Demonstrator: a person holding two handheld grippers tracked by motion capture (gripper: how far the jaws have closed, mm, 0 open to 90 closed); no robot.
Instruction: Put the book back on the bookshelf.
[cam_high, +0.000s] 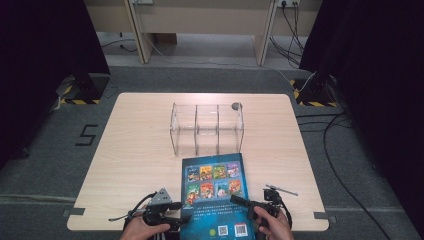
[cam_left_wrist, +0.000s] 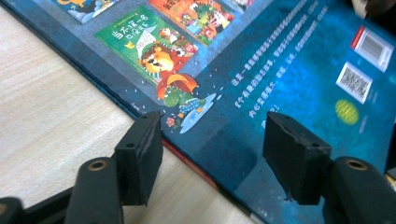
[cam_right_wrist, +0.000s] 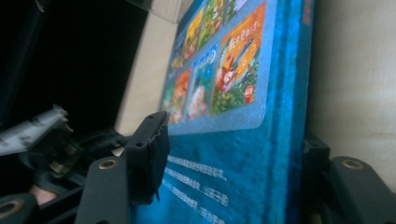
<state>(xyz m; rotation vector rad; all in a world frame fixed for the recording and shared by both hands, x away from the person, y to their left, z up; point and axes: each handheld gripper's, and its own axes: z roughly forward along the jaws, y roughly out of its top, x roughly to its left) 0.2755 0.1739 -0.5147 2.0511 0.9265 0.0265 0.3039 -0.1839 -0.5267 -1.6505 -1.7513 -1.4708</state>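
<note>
One clear acrylic organizer (cam_high: 207, 129) stands mid-table, three compartments in a row, all three look empty. Small grey round thing (cam_high: 236, 106) sits at its far right top corner, can't tell what it is.

One book (cam_high: 216, 197), blue back cover up, lies flat on the wooden table (cam_high: 130, 150) just in front of the organizer, near edge reaching the table's near edge. Cover shows eight small picture thumbnails in two rows of four, two QR-type codes and a barcode label near the bottom.

Two grippers, one per hand. Left gripper (cam_high: 167, 214) at the book's left edge near the front corner; in the left gripper view (cam_left_wrist: 212, 154) jaws spread wide, one jaw over bare table beside the edge, other over the cover, gripping nothing. Right gripper (cam_high: 245, 202) at the book's right side; in the right gripper view (cam_right_wrist: 229, 158) jaws wide, straddling the book's edge, one jaw over the cover, other beyond the edge; contact can't be told. Left hand (cam_high: 142, 230) and right hand (cam_high: 272, 227) at the bottom of the high view.
</note>
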